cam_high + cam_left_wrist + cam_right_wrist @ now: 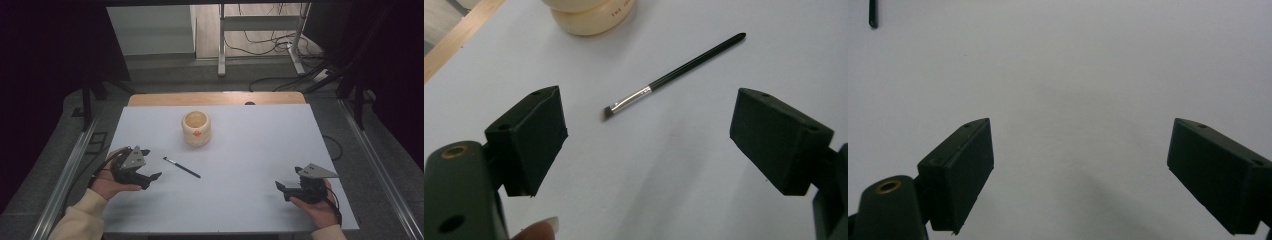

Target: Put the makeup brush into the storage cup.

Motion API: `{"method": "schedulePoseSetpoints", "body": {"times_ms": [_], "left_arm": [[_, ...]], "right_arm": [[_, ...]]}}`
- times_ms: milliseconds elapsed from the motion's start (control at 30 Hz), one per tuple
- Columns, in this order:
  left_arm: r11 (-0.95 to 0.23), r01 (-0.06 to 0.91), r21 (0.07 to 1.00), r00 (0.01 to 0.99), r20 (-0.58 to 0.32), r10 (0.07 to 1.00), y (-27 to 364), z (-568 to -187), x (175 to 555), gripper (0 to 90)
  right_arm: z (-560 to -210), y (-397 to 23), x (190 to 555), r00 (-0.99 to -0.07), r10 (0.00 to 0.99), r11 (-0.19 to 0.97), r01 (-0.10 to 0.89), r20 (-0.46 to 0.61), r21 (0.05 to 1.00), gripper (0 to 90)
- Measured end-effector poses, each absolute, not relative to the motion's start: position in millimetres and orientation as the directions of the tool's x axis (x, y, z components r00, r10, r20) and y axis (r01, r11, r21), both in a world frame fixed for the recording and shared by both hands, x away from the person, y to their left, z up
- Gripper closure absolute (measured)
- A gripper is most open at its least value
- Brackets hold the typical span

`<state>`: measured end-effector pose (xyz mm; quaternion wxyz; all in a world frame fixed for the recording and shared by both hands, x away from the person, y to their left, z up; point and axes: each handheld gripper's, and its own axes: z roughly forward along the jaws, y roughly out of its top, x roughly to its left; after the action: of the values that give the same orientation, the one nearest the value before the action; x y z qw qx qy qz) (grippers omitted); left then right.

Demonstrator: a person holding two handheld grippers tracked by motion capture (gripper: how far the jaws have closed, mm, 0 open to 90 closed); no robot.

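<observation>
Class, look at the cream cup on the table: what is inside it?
The cup stands upright, open at the top. The high view shows only its pale inner wall near the rim; the bottom is hidden, so any contents cannot be told.

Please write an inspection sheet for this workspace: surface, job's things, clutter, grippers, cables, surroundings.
Surface: white table, wooden strip at far edge.
Job's things: brush lying flat, bristles toward the left gripper; cream cup upright behind it, apart.
Clutter: nothing seen.
Grippers: left gripper open, near the brush, not touching; right gripper open, nothing between its jaws.
Cables: one trails from each gripper; more on the floor behind.
Surroundings: grey floor, metal frame, dark sides.
</observation>
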<state>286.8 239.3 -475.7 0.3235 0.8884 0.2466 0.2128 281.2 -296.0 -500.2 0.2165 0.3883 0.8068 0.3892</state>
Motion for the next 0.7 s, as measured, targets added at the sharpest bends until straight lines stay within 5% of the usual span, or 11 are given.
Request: {"method": "schedulePoseSetpoints", "body": {"times_ms": [700], "left_arm": [[-0.753, 0.211, 0.623, 0.863, 0.243, 0.443, 234.7, -467.6, 303.3, 14.2]], "right_arm": [[-500.7, -296.6, 281.7, -0.606, 0.793, 0.401, 0.458, -0.051, 0.794, 11.4]]}}
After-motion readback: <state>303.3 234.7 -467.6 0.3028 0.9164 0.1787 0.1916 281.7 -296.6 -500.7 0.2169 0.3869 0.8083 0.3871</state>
